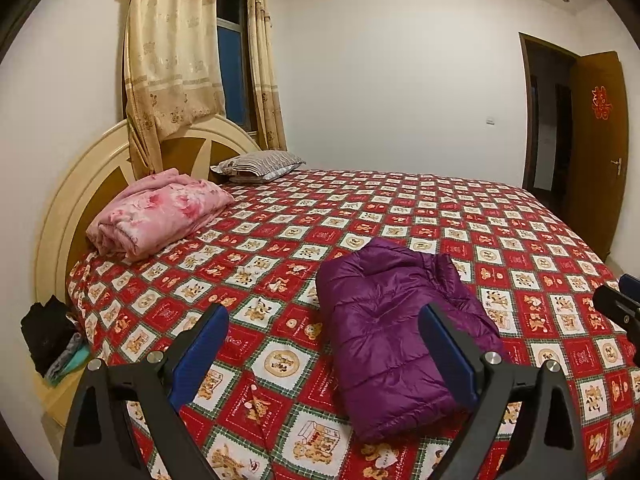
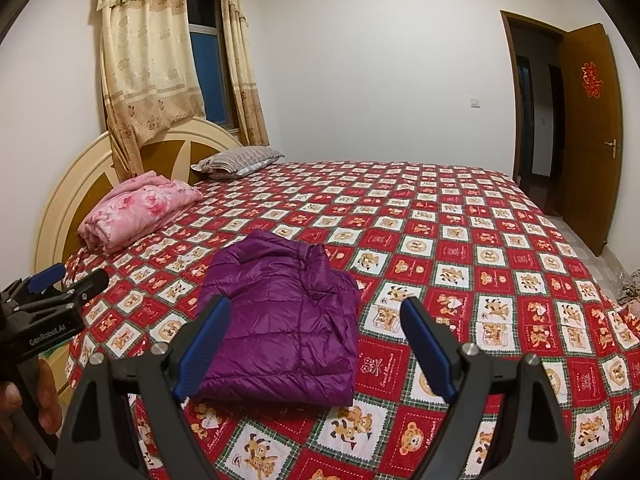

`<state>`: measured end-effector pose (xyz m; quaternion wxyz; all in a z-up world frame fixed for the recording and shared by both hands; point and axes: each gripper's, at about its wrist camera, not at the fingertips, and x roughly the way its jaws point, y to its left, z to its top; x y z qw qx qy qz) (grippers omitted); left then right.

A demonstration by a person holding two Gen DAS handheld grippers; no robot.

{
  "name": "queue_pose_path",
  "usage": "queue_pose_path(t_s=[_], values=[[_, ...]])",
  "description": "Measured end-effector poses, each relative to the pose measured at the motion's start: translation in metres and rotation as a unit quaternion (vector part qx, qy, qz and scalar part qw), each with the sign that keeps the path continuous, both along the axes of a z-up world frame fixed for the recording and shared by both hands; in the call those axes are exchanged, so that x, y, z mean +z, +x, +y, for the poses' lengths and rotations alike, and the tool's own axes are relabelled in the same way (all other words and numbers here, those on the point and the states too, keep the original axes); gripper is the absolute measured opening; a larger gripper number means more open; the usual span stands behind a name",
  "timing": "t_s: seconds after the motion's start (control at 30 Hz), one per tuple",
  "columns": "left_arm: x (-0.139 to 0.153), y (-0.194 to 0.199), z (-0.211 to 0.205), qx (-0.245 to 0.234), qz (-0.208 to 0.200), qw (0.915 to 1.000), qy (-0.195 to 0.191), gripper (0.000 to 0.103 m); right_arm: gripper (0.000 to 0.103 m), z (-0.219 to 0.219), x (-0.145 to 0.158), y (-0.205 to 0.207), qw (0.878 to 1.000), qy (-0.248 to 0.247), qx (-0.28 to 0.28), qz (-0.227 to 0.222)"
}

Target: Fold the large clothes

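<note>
The folded jacket (image 1: 396, 332) lies on the bed (image 1: 400, 208); its near edge hides behind the left gripper (image 1: 324, 350). Both it and the right gripper (image 2: 316, 342) hover spread, empty.

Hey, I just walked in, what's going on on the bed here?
A person is folding clothes with a handheld gripper in each hand. The purple puffer jacket lies folded into a compact bundle on the red patterned bedspread. The left gripper and right gripper are both open, above the bed, holding nothing. A folded pink blanket sits by the headboard.
</note>
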<state>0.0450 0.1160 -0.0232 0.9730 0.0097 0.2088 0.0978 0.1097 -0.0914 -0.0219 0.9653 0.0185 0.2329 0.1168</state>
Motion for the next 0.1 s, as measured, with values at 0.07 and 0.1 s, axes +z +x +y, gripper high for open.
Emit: queue_pose_path(t_s=[0.07,0.1], values=[[-0.0006,-0.0005,-0.0011,-0.001,-0.002,1.0000,0.003,0.096,0.089,-0.0004,-0.0001,-0.0001,1.000,0.001,0.000,0.000],[-0.0006,-0.0003,-0.0010,-0.001,-0.001,1.0000,0.002,0.096,0.089,-0.0001,-0.0001,0.0001,1.000,0.001,-0.001,0.000]])
